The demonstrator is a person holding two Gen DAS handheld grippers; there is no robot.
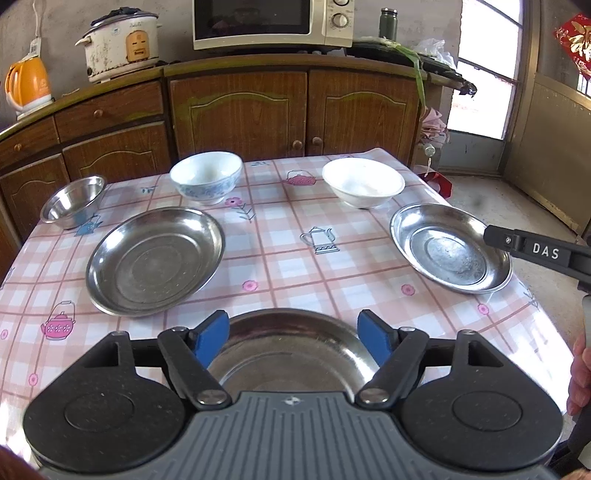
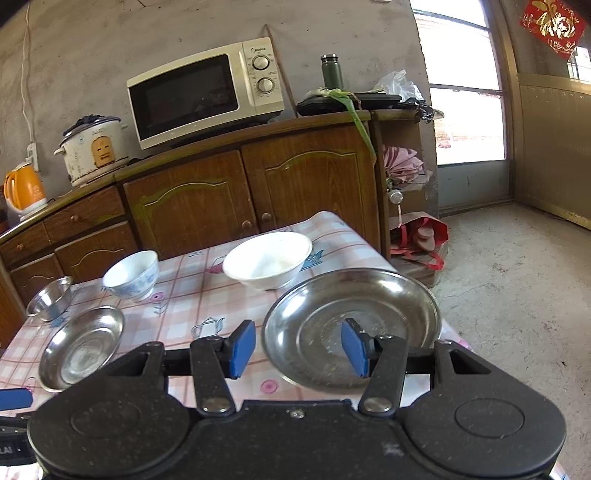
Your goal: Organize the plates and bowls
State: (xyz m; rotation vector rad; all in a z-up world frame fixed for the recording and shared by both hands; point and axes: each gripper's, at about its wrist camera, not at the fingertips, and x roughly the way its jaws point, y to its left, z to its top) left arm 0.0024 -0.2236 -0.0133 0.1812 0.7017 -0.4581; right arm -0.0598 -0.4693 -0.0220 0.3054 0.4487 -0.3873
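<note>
On the checked tablecloth lie three steel plates: one at the near edge, one at the left and one at the right. Behind them stand a small steel bowl, a blue-patterned bowl and a white bowl. My left gripper is open above the near plate. My right gripper is open, its jaws either side of the near left rim of the right plate. The white bowl stands just behind that plate.
A wooden cabinet stands behind the table with a microwave, rice cooker and orange kettle on it. The right plate lies close to the table's right edge, with concrete floor beyond.
</note>
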